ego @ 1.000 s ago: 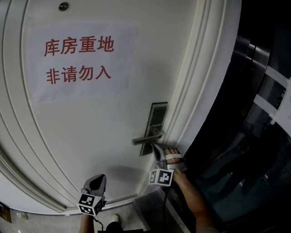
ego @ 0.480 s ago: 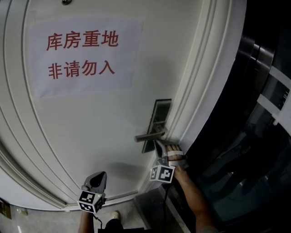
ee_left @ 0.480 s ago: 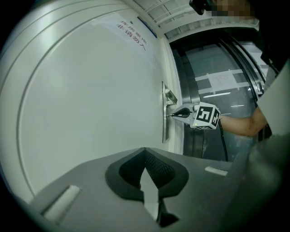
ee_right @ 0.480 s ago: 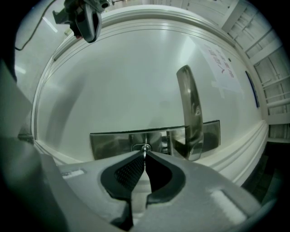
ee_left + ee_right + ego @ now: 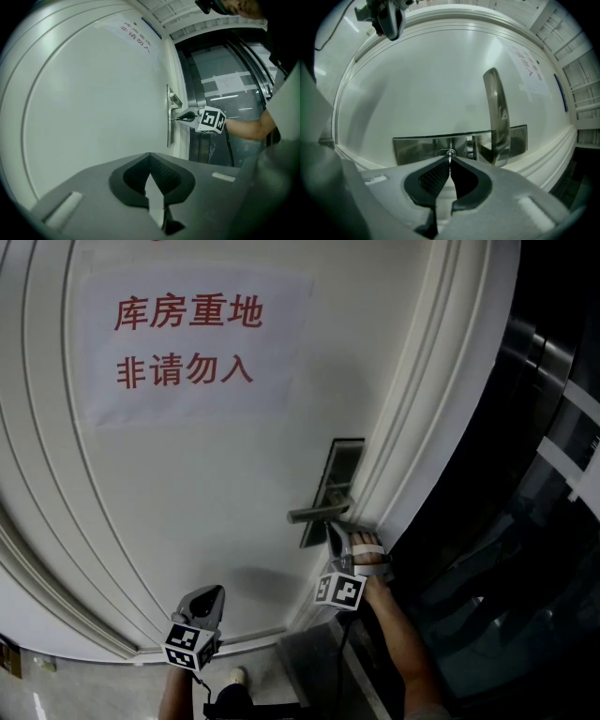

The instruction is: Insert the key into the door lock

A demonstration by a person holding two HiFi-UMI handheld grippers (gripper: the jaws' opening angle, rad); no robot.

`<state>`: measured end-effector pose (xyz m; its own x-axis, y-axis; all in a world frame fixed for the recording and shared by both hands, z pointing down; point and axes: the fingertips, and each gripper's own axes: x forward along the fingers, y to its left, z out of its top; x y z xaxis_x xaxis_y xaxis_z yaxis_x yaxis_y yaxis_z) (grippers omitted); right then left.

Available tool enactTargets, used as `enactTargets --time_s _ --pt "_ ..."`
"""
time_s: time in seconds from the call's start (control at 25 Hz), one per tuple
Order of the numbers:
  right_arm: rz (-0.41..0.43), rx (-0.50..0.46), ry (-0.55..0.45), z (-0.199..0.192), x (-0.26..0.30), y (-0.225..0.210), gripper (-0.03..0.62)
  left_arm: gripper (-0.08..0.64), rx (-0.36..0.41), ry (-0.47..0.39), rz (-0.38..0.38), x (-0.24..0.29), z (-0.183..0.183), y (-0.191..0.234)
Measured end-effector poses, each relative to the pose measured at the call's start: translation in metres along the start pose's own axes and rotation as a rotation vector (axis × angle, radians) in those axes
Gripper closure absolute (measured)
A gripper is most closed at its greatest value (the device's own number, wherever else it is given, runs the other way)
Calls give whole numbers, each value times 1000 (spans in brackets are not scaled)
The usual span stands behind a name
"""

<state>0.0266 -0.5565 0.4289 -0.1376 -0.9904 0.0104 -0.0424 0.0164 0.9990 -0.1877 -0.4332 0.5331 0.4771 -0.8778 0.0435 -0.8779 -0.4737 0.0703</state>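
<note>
Low in the head view's centre, the grey moulded-plastic left gripper (image 5: pixel 212 592) and the matching right gripper (image 5: pixel 332 526) each carry a white cube printed with black square markers (image 5: pixel 190 645). Black ribbed pads (image 5: pixel 164 176) line their jaws. A thin black cable (image 5: pixel 227 140) trails from the right one.

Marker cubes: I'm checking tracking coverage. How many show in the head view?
2. One cube rides on the left gripper, low before the door; the other cube on the right gripper, which holds the key at the lock plate under the handle. None looks hidden.
</note>
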Motion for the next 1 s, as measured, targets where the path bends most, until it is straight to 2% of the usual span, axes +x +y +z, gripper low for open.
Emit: enactTargets --time_s 0.48,0.76,0.96,1.0 --pt "-21 48 4 -4 4 -1 563 557 1 1 -3 -8 1 -5" --pt "-39 83 -18 -7 4 -5 469 557 -3 9 -1 -13 -3 -11" --pt "-50 115 -26 -8 3 -6 370 557 -2 0 7 -15 1 -13" --pt "-55 112 -27 -9 4 -6 368 557 -2 -1 8 -16 1 -13"
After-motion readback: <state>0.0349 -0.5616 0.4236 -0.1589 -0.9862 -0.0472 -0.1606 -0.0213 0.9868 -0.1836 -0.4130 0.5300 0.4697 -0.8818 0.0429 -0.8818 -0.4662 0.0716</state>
